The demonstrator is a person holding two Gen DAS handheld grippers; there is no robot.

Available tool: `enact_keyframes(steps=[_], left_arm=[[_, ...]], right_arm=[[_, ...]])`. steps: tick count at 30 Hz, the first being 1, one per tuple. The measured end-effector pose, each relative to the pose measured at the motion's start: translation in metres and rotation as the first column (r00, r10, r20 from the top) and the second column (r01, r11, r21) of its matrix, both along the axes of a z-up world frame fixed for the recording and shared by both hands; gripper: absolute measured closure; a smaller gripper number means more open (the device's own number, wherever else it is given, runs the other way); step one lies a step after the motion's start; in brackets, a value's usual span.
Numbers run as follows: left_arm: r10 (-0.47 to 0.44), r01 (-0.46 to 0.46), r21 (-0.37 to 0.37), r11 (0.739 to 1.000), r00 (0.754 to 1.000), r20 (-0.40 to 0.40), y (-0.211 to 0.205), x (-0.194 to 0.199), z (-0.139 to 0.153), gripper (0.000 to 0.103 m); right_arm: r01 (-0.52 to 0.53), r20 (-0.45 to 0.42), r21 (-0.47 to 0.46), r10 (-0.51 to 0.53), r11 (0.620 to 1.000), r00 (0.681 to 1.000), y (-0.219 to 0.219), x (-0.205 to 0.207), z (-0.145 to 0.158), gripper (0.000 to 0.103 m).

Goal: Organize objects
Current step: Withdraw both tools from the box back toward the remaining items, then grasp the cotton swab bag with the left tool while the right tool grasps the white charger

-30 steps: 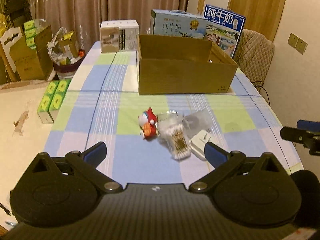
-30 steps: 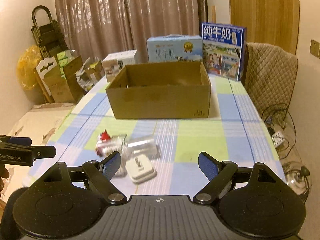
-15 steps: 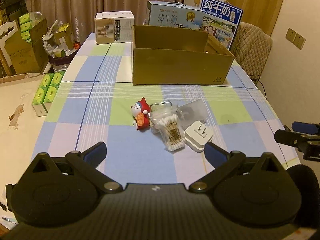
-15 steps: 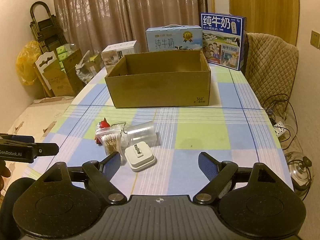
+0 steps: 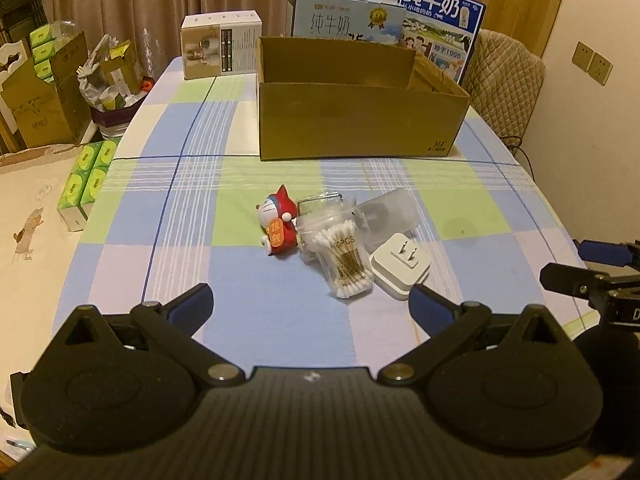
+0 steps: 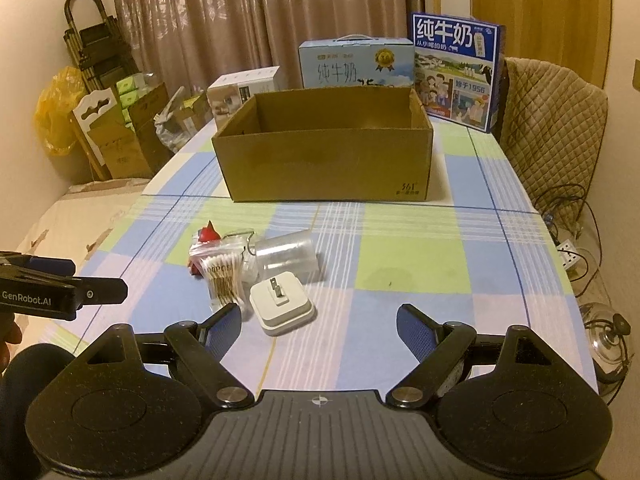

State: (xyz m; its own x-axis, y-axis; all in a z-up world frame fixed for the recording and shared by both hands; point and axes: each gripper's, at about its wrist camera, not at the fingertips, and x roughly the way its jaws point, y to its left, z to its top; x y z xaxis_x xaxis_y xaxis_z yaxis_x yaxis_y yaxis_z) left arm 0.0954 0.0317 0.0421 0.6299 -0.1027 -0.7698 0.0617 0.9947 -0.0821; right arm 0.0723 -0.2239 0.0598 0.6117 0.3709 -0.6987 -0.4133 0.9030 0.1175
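Matt brown cardboard box (image 5: 360,120), checked cloth table cover (image 5: 248,312), glossy white plastic plug (image 5: 400,268).

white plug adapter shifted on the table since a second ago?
No. The white plug adapter remains beside the cotton swab bag, same blue tablecloth square.

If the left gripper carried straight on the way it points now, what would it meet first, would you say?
Probably the bag of cotton swabs, which lies nearest along the line of the open left gripper, with bare tablecloth before it. The white plug adapter sits just right of that line; depth is uncertain.

Left gripper (image 5: 310,304) and right gripper (image 6: 320,318) hover, fingers spread wide, empty.
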Motion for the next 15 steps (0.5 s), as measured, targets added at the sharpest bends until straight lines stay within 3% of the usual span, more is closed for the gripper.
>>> enact_keyframes(steps=[15], left_arm=[[-0.027,0.029,0.039,0.999,0.998,-0.062,0.003,0.028,-0.035,0.001]], right_arm=[[-0.109,-0.058,-0.032,0.107,0.994,0.993,0.023,0.026,-0.04,0.021]])
